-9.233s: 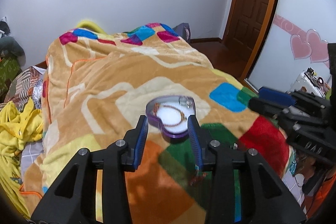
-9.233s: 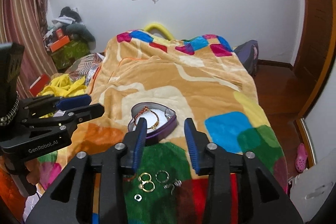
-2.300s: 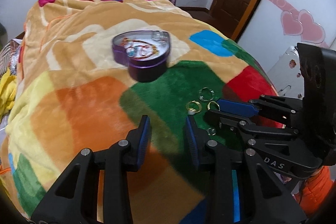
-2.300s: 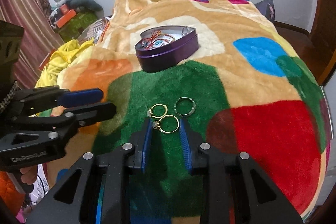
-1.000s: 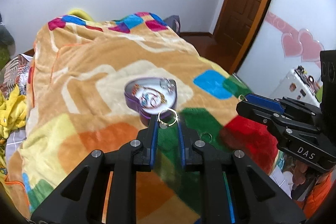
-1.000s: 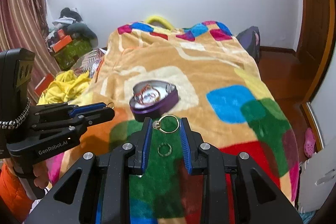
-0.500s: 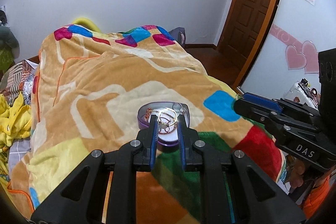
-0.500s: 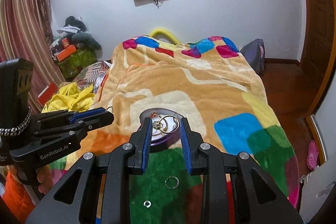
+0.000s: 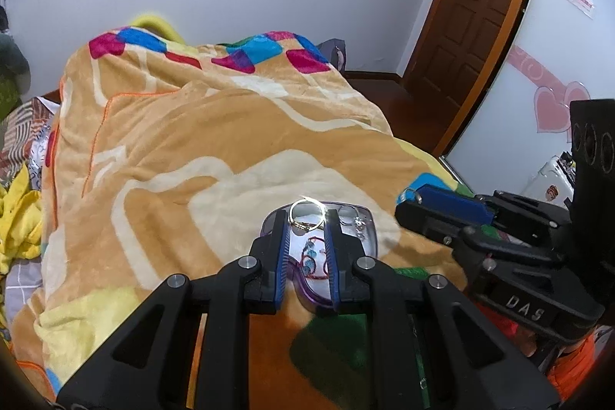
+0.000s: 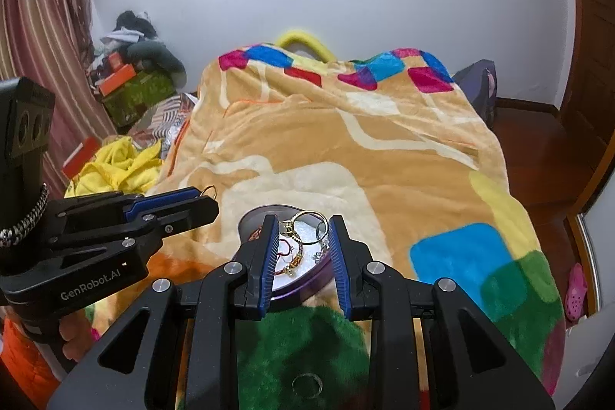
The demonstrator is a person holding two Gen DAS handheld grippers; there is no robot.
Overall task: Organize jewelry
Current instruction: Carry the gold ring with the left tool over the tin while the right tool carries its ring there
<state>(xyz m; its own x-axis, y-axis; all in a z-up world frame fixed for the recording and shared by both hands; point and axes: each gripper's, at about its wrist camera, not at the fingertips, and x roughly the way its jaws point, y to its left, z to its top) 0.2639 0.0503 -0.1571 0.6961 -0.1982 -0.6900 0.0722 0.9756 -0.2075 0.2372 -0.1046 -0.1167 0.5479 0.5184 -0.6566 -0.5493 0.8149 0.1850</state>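
Observation:
A purple heart-shaped tin (image 9: 369, 218) sits on the blanket; it also shows in the right wrist view (image 10: 250, 218). It holds a red bracelet (image 9: 313, 254) and small silver pieces (image 9: 355, 221). My left gripper (image 9: 306, 218) is shut on a gold ring (image 9: 306, 214) and holds it just over the tin. My right gripper (image 10: 301, 223) is shut on another gold ring (image 10: 307, 225), also above the tin. Each gripper shows in the other's view, the right one (image 9: 415, 196) and the left one (image 10: 205, 196), close on either side of the tin.
A silver ring (image 10: 306, 383) lies on the green patch of the blanket (image 10: 346, 148) below my right gripper. Yellow cloth (image 10: 115, 168) and boxes (image 10: 130, 87) lie left of the bed. A brown door (image 9: 472, 25) stands at the right.
Both grippers have lifted their gold rings off the green patch and carried them forward over the tin. The tin now sits right under the fingertips.

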